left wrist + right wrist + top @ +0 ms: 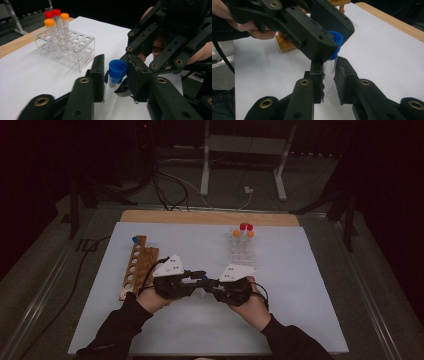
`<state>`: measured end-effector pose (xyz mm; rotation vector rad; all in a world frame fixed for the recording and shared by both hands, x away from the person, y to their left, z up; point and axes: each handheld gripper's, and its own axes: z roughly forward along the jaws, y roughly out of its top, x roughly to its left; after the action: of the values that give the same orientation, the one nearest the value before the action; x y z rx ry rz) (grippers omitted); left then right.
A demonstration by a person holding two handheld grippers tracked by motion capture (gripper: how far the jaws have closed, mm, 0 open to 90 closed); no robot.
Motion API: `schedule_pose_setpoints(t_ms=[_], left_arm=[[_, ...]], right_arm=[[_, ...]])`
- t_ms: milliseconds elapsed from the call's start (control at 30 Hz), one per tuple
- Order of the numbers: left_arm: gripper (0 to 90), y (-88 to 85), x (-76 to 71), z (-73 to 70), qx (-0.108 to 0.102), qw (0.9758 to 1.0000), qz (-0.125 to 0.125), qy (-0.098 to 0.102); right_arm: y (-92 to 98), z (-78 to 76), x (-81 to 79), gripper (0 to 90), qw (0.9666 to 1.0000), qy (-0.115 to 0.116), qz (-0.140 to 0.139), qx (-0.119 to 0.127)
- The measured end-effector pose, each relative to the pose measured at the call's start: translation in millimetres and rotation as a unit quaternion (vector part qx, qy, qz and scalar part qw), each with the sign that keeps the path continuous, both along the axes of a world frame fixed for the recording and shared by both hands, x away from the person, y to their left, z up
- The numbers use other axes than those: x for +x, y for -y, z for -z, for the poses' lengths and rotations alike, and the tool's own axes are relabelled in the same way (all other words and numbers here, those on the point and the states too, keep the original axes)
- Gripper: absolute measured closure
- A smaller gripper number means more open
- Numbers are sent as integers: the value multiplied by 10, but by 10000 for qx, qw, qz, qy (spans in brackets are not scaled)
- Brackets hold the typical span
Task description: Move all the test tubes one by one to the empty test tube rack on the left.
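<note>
**Blue-capped tube held between two grippers**

While the person's hands sit close together near the front of the white mat [300, 285], both grippers meet over one clear tube [111, 96] with a blue cap [117, 70]. Taking that tube as the landmark: the right gripper [329, 75] has its two black jaws closed on the clear body below the cap, one pad on each side, and the tube stands roughly upright between them. Just above that grip, the left gripper [115, 75] comes in from the other side with its jaws closed around the blue cap; its pads lie against the cap's sides in the right gripper view. In the high view the left gripper [196, 279] and right gripper [212, 284] touch nose to nose above the mat, each with a grey three-cornered plate on top, and the tube is mostly hidden between them.

Left of the tube and a little farther back lies a wooden rack [136, 267] with a row of round holes and one blue-capped tube at its far end. Beyond the tube, well apart from it toward the far edge of the mat, stands a clear plastic rack [241, 251] holding four tubes, two with red caps [246, 226] and two with orange caps [243, 233]. Behind the mat runs a strip of bare wooden tabletop [200, 216].
</note>
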<state>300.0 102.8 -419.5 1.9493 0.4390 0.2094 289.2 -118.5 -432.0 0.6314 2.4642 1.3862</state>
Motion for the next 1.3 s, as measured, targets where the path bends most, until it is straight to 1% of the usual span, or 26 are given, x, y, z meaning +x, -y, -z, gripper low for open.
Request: schedule_pose_setpoints(t_ms=[67,133,200,300,400,467,500,533,567,633,767,867,967,1033,1100,1233,1300], left_arm=[[755,0,0,-1,10,10000,-4,7],[764,-7,3,-8,13,10000,24,30],[769,-18,12,-21,-14,10000,48,-9],[771,-42,22,-63,-6,10000,24,23],[772,-89,48,-115,1,9999,-88,49],[772,-137,67,-153,7,9998,-184,66],[772,-163,76,-171,-10,9997,-214,64],[772,-190,82,-192,11,9995,-291,102],[772,-222,95,-214,22,9995,-313,106],[772,-284,117,-260,75,9988,-443,211],[772,-428,177,-349,53,9974,-669,275],[773,-556,231,-410,51,9957,-867,308],[773,-695,288,-466,27,9936,-1080,340],[772,-790,329,-501,11,9917,-1235,362],[773,-886,367,-535,45,9895,-1385,401],[772,-1090,444,-599,61,9849,-1684,388],[773,-1182,479,-619,96,9819,-1843,417]], right_arm=[[1,0,4,769,10000,-12,4,6],[5,0,6,768,10000,-41,-22,31],[9,-6,7,763,10000,-37,-19,58],[16,-26,3,732,10000,-5,1,83],[36,-42,4,660,10000,43,61,65],[51,-52,11,578,9999,41,90,87],[58,-58,8,543,9999,63,86,111],[63,-66,3,504,9998,97,114,118],[63,-74,0,466,9998,101,119,123],[63,-87,-7,389,9996,149,167,148],[62,-108,-15,250,9994,173,196,213],[60,-117,-5,130,9992,93,276,288],[64,-119,9,31,9987,70,379,339],[69,-121,21,3,9983,9,449,365],[78,-124,22,0,9981,34,473,385],[93,-121,21,0,9986,49,352,385],[91,-113,24,0,9987,55,372,353]])
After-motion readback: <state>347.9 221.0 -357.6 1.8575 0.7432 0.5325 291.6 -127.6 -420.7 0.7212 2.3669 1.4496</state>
